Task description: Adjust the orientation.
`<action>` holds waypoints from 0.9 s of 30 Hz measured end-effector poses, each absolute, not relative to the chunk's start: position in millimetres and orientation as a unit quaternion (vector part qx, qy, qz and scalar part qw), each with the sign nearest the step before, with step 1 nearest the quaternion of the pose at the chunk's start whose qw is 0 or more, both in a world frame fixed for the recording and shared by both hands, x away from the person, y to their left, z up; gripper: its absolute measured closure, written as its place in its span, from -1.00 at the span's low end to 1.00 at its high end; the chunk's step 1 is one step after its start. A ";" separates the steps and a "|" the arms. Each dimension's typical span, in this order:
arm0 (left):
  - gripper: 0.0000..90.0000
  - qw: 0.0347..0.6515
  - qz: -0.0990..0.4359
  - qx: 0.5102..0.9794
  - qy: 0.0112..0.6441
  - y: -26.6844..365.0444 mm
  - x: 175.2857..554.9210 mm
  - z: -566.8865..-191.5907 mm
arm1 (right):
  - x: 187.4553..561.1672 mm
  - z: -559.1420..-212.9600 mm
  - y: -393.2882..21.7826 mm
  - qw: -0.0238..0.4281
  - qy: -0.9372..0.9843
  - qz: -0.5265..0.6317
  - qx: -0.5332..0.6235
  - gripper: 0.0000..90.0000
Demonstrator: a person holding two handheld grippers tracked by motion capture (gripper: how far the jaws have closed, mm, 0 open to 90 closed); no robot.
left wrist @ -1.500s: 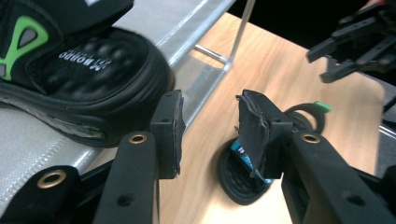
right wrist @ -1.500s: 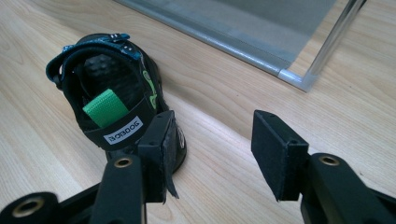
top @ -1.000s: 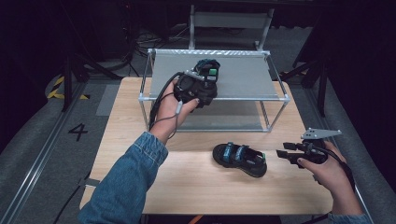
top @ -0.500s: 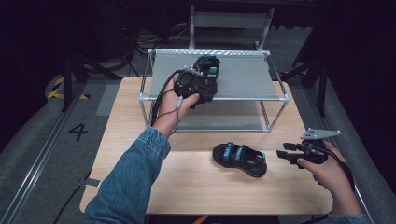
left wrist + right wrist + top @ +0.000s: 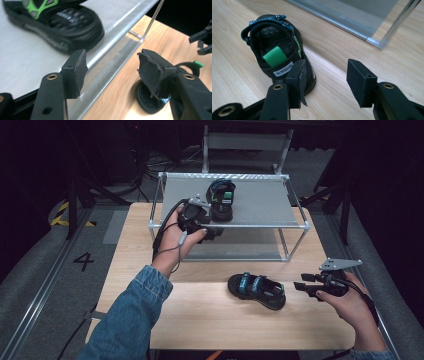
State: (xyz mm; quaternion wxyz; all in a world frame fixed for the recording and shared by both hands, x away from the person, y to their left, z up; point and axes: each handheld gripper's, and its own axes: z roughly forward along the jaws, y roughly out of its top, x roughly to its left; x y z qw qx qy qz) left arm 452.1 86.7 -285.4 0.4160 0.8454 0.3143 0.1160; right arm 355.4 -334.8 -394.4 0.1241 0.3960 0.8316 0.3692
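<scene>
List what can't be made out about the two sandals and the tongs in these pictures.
- Sandal on the shelf: the left gripper view's top edge crops its straps, and it is blurred.
- Sandal on the table: there the left tongs cover most of it.
- Same sandal's label: too small to read in the high view.

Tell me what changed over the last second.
The left gripper let go of the green-strapped sandal, now resting on the rack's top shelf; its jaws have just been opening, nothing between them, and it drew back toward the person. The right gripper and the sandal on the table stayed put.
</scene>
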 end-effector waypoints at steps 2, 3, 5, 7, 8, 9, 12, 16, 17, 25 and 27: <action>-0.18 0.402 0.121 0.849 0.322 93.3 447.1 -285.9 | 354.7 -393.4 -332.5 0.125 0.834 0.369 0.392 0.13; -0.21 0.402 0.121 0.849 0.322 93.3 447.1 -285.9 | 354.1 -392.4 -330.8 0.122 0.833 0.370 0.392 0.13; -0.24 0.387 0.124 0.851 0.333 102.4 441.1 -289.2 | 353.6 -391.2 -328.5 0.125 0.835 0.368 0.389 0.13; -0.28 0.378 0.126 0.852 0.340 109.7 436.0 -293.1 | 351.8 -388.5 -323.1 0.124 0.838 0.369 0.383 0.12; -0.31 0.374 0.130 0.853 0.341 113.2 433.3 -295.6 | 351.1 -387.6 -320.7 0.124 0.840 0.369 0.379 0.12; -0.34 0.367 0.133 0.854 0.345 116.7 430.1 -298.4 | 350.3 -386.4 -318.0 0.123 0.841 0.368 0.377 0.12; -0.41 0.363 0.143 0.851 0.351 128.6 422.9 -312.1 | 347.3 -382.2 -310.2 0.111 0.843 0.375 0.369 0.10; -0.43 0.354 0.139 0.853 0.357 140.5 418.5 -332.0 | 342.6 -374.3 -302.7 0.109 0.847 0.378 0.358 0.09; -0.43 0.346 0.141 0.854 0.361 144.2 417.0 -338.5 | 341.6 -373.3 -301.1 0.107 0.847 0.378 0.359 0.09; -0.45 0.330 0.143 0.857 0.369 156.7 416.5 -363.4 | 346.1 -381.2 -289.3 0.103 0.854 0.358 0.363 0.10; -0.45 0.317 0.147 0.862 0.368 157.4 418.6 -367.8 | 346.3 -382.4 -281.2 0.110 0.855 0.355 0.361 0.12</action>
